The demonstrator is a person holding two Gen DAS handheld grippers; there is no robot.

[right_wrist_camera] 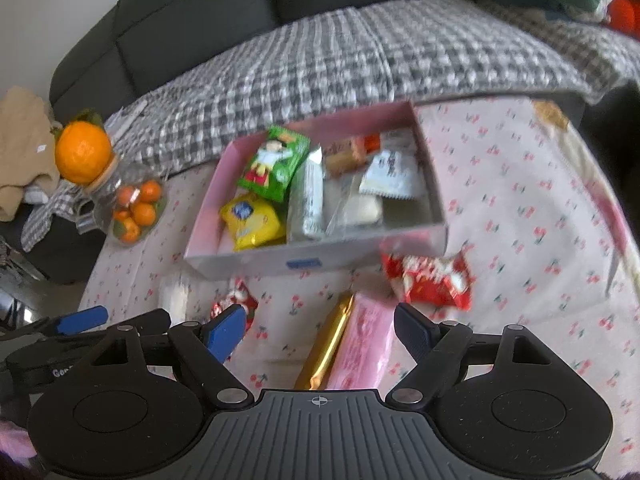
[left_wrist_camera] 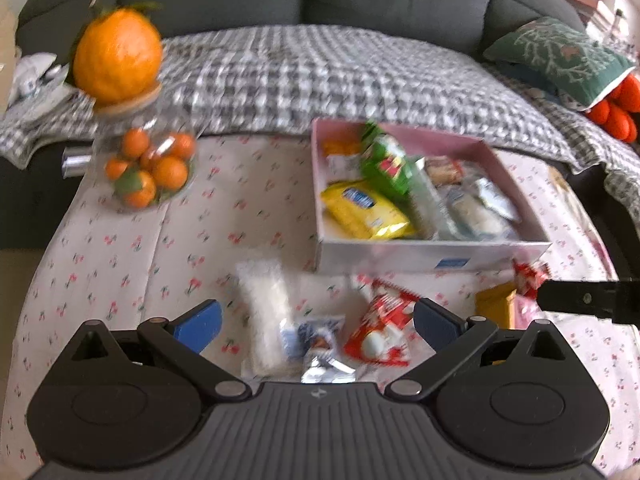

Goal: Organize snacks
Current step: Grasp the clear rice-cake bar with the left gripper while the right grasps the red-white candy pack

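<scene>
Right gripper (right_wrist_camera: pixel 318 334) hangs wide open, empty, over the pink wafer packet (right_wrist_camera: pixel 360 348) and gold bar (right_wrist_camera: pixel 328 350) near the table's front edge; left gripper (left_wrist_camera: pixel 318 326) likewise gapes above loose snacks. Pickup stage, I judge: close on one, carry to the pink box (right_wrist_camera: pixel 248 262).

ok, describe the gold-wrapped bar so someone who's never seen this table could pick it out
Start at the pink box of snacks on the cherry-print tablecloth. On the cloth in front of it, between the open right gripper's fingers, two long packs lie side by side. The gold bar is the narrow, shiny one on the left, against the wider matte pink pack; the loose snacks nearby are red and white.
</scene>
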